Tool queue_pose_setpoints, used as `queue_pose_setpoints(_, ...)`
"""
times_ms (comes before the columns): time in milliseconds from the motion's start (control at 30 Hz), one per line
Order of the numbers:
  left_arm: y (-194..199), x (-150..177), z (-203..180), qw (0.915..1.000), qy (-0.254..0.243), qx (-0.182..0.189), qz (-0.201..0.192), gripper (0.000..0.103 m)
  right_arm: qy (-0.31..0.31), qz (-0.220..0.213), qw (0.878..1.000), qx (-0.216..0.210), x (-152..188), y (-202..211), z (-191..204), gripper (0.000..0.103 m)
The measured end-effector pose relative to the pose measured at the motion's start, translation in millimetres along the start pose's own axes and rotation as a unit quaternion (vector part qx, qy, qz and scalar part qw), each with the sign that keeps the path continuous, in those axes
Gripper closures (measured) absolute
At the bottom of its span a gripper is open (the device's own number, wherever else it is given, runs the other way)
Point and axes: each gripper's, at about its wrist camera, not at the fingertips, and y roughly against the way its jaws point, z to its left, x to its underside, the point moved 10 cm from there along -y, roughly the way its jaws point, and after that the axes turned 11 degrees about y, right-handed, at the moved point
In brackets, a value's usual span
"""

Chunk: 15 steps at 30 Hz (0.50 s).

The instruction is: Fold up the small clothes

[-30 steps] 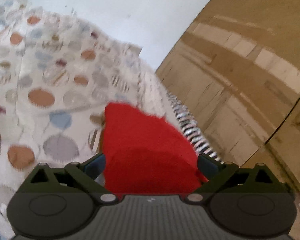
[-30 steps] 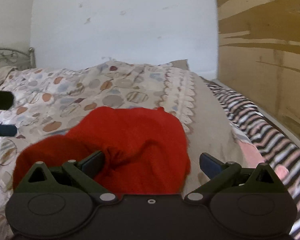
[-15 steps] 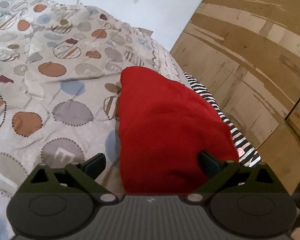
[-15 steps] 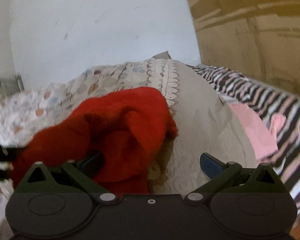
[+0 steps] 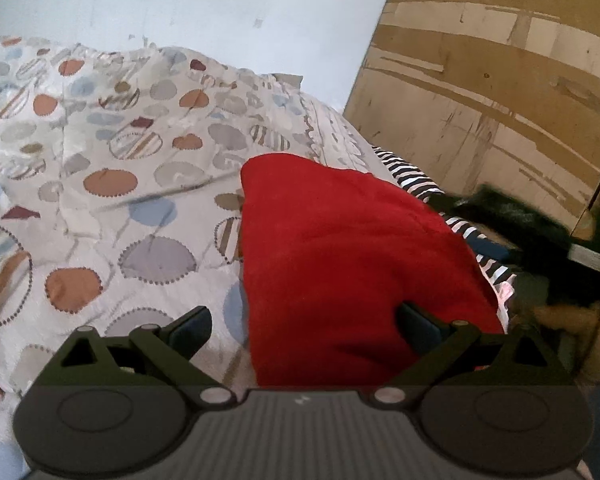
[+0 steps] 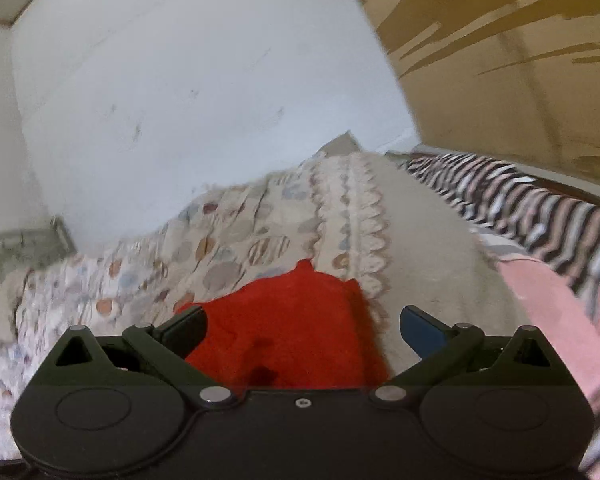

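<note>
Red garment now released, unlabelled

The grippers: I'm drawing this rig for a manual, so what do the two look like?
The left gripper has a matt black body, ribbed grey centre plate, two round discs, silver pivot pins, triangular cut-outs and dark blue finger pads. The right gripper matches, but with a smooth black centre. No cables or sleeves show.

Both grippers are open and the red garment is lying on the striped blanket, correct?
Not quite. Both the left gripper and right gripper are open, but the red garment lies on the circle-patterned bedspread, as the left wrist view shows. The striped blanket is off to its right.
</note>
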Motion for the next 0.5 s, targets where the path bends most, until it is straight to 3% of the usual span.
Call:
queue_pose_setpoints(100,-0.5,-0.6,0.5,1.0,0.004,-0.001,0.003,0.002,0.04,0.043,0.998,0.018,19.6,-20.8,3.1,0.001)
queue_pose_setpoints(167,-1.8,0.5,0.9,1.0,0.005,0.005,0.006,0.002,0.037,0.03,0.999,0.01,37.5,-25.0,-3.2,0.001)
queue_pose_setpoints(233,-3.4,2.5,-0.2,0.9999,0.007,0.012,0.009,0.002,-0.007,0.013,1.0,-0.013,51.4,-25.6,-16.2,0.001)
queue_pose_setpoints(500,-4.1,4.4,2.5,0.9997,0.017,0.014,0.006,0.001,-0.014,0.002,1.0,-0.013,52.5,-24.7,-18.5,0.001)
